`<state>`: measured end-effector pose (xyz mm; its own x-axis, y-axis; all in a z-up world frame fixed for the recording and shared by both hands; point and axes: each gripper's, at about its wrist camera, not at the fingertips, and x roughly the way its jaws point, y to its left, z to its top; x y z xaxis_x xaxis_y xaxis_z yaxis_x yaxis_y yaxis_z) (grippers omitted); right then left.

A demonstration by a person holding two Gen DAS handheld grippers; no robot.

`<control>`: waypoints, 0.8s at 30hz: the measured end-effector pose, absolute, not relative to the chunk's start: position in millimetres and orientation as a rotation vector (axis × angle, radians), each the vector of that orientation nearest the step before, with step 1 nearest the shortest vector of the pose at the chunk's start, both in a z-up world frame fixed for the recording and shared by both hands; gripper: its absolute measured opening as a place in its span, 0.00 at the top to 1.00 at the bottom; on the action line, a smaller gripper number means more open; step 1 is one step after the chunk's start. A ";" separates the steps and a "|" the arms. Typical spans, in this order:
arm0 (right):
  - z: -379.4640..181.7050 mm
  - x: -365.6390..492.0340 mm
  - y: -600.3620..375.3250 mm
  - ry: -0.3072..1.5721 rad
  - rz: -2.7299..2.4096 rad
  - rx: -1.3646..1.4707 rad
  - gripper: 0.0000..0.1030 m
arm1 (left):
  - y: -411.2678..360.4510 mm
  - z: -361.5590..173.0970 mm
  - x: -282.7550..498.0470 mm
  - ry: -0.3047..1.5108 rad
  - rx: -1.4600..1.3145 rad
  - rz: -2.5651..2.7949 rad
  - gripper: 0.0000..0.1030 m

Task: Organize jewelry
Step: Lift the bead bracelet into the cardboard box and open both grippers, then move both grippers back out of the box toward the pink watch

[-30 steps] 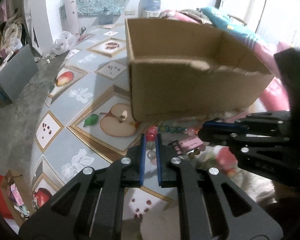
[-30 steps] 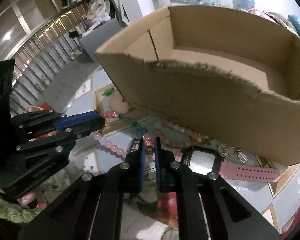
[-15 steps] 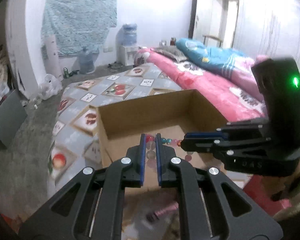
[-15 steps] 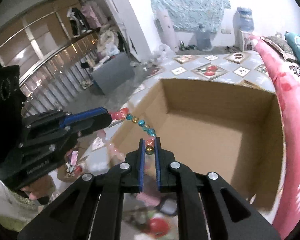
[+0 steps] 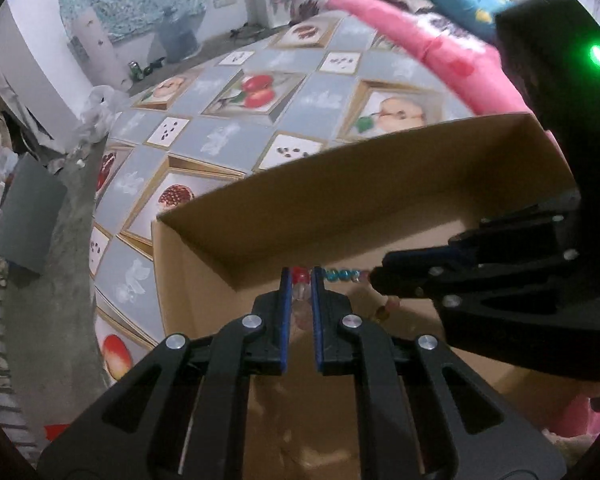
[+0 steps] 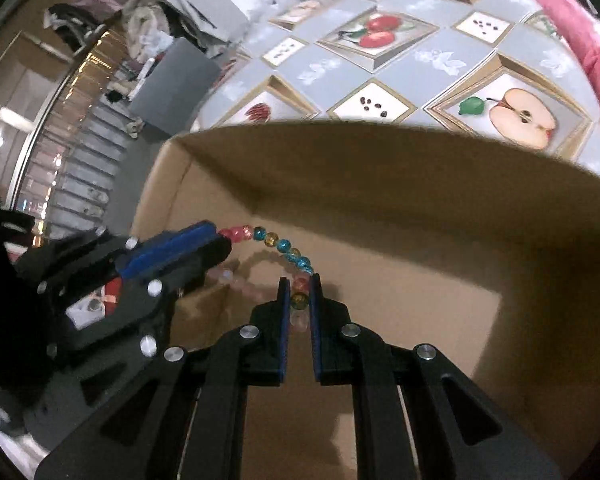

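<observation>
Both tongs clamped on the bead bracelet: left gripper, right gripper. Strand hangs over the cardboard box floor. I should lower first, then release both together.

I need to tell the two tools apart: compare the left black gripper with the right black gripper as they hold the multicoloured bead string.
The left black gripper pinches a red bead at its end of the multicoloured bead string; the right black gripper pinches red and yellow beads. In each wrist view the other gripper reaches in from the side, so they approach the string from different directions. Both are shut on it, above the open brown cardboard box.
</observation>
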<state>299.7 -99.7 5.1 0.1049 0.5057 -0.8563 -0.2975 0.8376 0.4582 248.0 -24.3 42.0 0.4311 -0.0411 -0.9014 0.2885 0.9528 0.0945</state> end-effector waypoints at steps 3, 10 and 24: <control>-4.6 317.4 -96.8 1.377 0.595 0.260 0.90 | -26.3 40.6 257.9 1.116 0.273 -0.164 0.89; 7.6 326.5 -112.0 1.307 0.594 0.322 0.90 | -24.9 60.8 248.5 1.035 0.242 -0.152 0.72; 133.3 129.4 -220.2 0.701 0.655 0.152 0.65 | 27.1 143.6 78.6 0.668 0.132 -0.163 0.25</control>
<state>129.4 -220.2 133.3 0.5746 0.6063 -0.5497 -0.5078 0.7909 0.3416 78.5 27.1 143.6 0.7733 -0.1079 -0.6248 0.1925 0.9788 0.0693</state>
